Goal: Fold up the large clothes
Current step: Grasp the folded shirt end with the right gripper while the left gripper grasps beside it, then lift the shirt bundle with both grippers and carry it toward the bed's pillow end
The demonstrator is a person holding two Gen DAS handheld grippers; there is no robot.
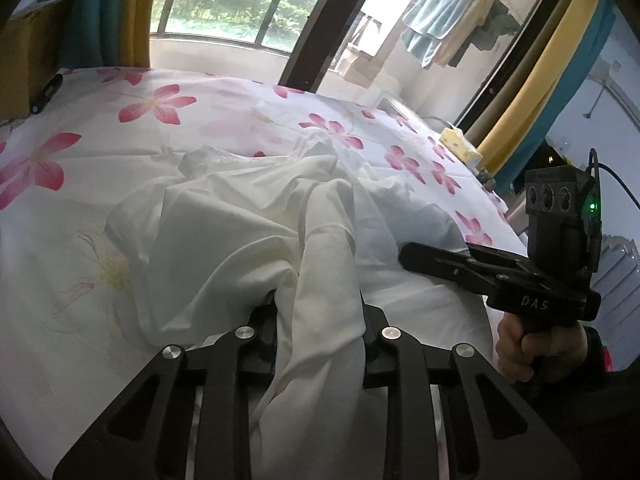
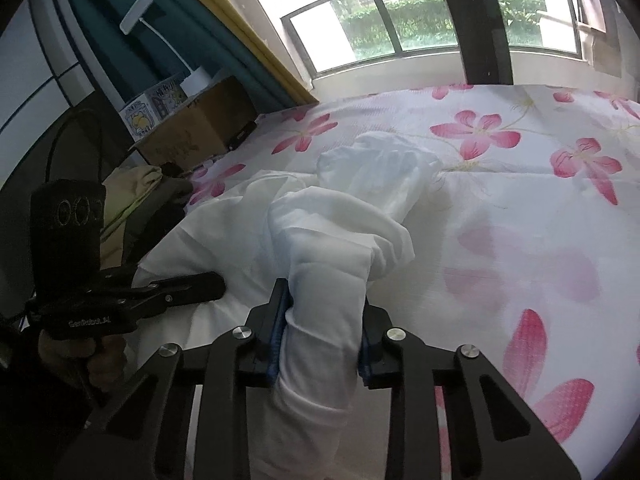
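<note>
Flowered bedsheet (image 1: 152, 104), cardboard box (image 2: 200, 128)

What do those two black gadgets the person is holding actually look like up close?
Both are matt black plastic pistol-grip tools with two flat fingers on slotted linkage arms studded with silver rivets. The right gripper has blue pads; seen from the other camera, its body carries three round lenses, a green light, a black cable and white lettering. The left gripper looks alike, with small white lettering on its side.

Garment (image 1: 240, 232) bunched mid-bed (image 1: 80, 280); window (image 1: 224, 4) behind; box (image 2: 200, 128) at bed's left edge.
</note>
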